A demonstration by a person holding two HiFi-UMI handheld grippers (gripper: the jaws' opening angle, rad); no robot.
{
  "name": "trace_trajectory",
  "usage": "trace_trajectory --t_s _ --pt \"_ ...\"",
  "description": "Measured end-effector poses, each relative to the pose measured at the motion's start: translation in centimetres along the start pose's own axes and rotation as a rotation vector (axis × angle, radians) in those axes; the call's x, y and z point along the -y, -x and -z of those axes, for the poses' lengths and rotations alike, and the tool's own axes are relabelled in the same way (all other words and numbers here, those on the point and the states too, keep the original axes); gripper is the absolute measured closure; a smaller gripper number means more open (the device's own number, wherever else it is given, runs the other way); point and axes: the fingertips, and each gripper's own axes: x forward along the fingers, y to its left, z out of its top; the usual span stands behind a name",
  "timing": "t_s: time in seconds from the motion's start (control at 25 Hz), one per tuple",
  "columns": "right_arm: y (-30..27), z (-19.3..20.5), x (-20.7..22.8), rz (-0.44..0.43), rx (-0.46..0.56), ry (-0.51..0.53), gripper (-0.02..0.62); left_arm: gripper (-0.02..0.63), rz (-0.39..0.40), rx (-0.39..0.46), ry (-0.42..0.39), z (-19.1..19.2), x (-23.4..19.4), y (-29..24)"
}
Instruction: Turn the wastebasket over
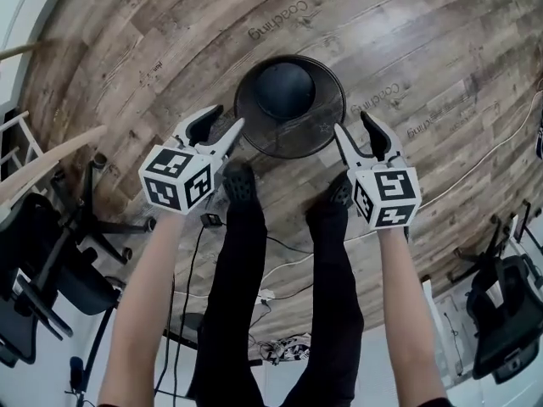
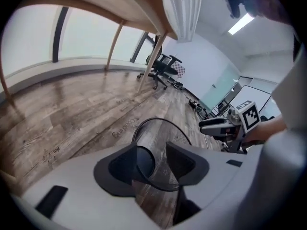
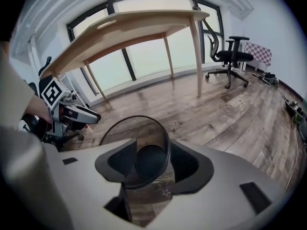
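The wastebasket (image 1: 289,105) is a round black mesh bin standing upright on the wood floor, mouth up, with its dark bottom showing inside. My left gripper (image 1: 216,129) hangs just off its left rim and my right gripper (image 1: 355,131) just off its right rim. Both are open and hold nothing. In the left gripper view the wastebasket (image 2: 162,137) shows through the gap of the left gripper (image 2: 158,164), with the right gripper (image 2: 224,126) beyond. In the right gripper view the wastebasket (image 3: 144,147) sits ahead of the right gripper (image 3: 151,166), and the left gripper (image 3: 73,112) is at the left.
The person's legs and black shoes (image 1: 240,181) stand just behind the bin. Cables (image 1: 280,270) trail over the floor near the feet. Office chairs (image 1: 51,253) stand at both sides. A wooden table (image 3: 129,30) and another chair (image 3: 232,56) are by the windows.
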Motion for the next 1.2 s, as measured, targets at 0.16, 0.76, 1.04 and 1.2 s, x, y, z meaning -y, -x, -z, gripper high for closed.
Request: trace_trajectory --t_s 0.16,0.76,1.04,1.2 --pt "-4.6 2.1 1.8 0.003 -0.061 -0.042 0.36 0.392 0.025 -0.064 0.031 1.8 -2.0 -3.3" --pt "-7.6 2.3 2.9 -0.09 -0.079 -0.043 0.525 0.522 0.018 -0.146 -0.069 2.9 -3.3 -6.0" --pt "-7.6 -1.3 3.4 -0.029 0.015 0.253 0.515 0.522 -0.126 -0.022 -0.383 -2.5 -4.5 -6.4" --pt "-8.1 -2.3 3.9 -0.001 0.042 0.276 0.515 0.523 -0.151 -0.002 -0.43 -4.2 -5.2 -7.2"
